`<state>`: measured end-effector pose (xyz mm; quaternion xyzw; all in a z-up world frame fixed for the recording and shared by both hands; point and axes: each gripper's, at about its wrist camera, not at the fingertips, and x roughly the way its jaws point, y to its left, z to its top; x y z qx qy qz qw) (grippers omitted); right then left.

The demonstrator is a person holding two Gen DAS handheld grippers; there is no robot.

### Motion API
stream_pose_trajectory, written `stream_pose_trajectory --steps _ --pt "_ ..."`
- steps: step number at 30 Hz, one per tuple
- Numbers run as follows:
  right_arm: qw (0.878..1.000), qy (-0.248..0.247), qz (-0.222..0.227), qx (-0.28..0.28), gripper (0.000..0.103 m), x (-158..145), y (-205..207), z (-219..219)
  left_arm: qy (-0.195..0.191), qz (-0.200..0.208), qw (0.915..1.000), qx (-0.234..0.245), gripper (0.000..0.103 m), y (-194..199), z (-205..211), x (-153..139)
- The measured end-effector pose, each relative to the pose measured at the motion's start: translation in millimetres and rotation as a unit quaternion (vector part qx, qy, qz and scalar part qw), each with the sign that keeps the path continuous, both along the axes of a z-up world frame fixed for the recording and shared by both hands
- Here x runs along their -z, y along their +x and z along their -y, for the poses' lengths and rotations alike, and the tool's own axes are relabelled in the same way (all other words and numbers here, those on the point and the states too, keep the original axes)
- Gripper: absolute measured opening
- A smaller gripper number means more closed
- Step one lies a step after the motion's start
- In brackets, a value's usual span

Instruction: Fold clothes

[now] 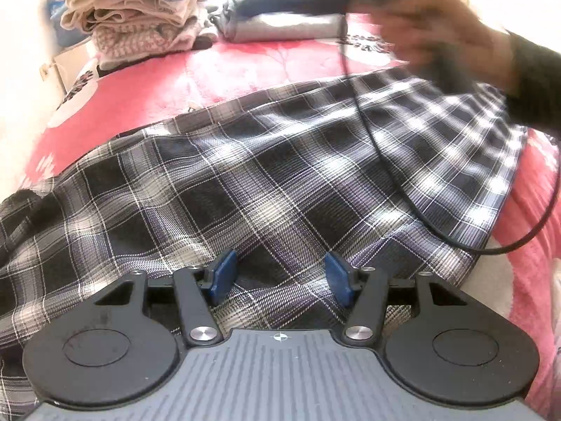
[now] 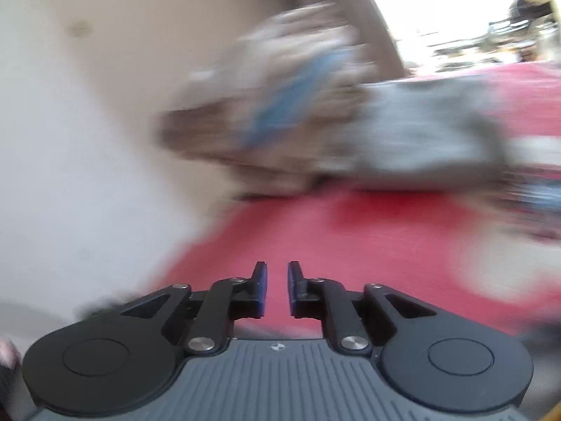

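A black, white and grey plaid garment [image 1: 280, 175] lies spread across the pink blanket [image 1: 217, 70]. My left gripper [image 1: 280, 275] is low over its near part, and its blue pads [image 1: 222, 273] stand wide apart with flat cloth beneath them, so it is open. A person's blurred hand [image 1: 438, 31] and dark sleeve hover above the garment's far right corner. In the right wrist view, my right gripper [image 2: 277, 277] is above bare pink blanket [image 2: 350, 228]. Its jaws are a narrow gap apart with nothing between them. That view is smeared by motion.
A tall stack of folded beige and pink clothes [image 1: 140, 10] stands at the far left by the wall. A folded grey garment [image 1: 280, 28] lies beside it. A black cable [image 1: 385, 161] trails over the plaid cloth. Both piles appear blurred [image 2: 280, 105] ahead of the right gripper.
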<state>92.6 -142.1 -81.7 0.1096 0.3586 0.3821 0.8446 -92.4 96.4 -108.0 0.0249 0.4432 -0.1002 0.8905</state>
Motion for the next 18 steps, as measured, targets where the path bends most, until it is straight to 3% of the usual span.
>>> stream_pose_trajectory --steps 3,4,5,7,8,10,11,13,14,15,18 --pt "0.990 -0.080 -0.046 0.103 0.016 31 7 97 0.003 -0.005 1.0000 0.005 0.057 1 2 0" --pt "0.984 -0.098 -0.057 0.141 0.011 40 12 128 0.004 -0.007 1.0000 0.005 0.057 2 3 0" --pt "0.979 -0.100 -0.059 0.169 0.000 45 16 160 0.005 -0.009 0.9999 0.005 0.057 1 3 -2" --pt "0.963 -0.128 -0.051 0.233 0.000 48 23 210 0.007 -0.014 0.9999 0.005 0.057 0 6 -3" --pt "0.950 -0.153 -0.040 0.270 0.000 46 24 227 0.009 -0.016 0.9998 0.005 0.057 1 8 -3" --pt "0.918 -0.201 -0.018 0.341 0.010 41 27 262 0.012 -0.021 0.9997 0.005 0.057 5 7 -4" --pt "0.899 -0.241 -0.012 0.366 0.016 41 29 268 0.014 -0.023 0.9996 0.004 0.057 7 6 -5" --pt "0.854 -0.317 -0.001 0.413 0.015 39 32 281 0.016 -0.026 0.9995 0.001 0.057 8 7 -5" --pt "0.851 -0.317 0.010 0.417 0.015 34 30 279 0.017 -0.028 0.9995 -0.001 0.057 9 7 -5" --pt "0.857 -0.309 0.024 0.412 0.015 25 26 277 0.019 -0.030 0.9994 -0.002 0.057 11 6 -6" --pt "0.886 -0.284 0.095 0.355 0.016 -9 11 242 0.025 -0.036 0.9990 -0.007 0.057 16 5 -9"
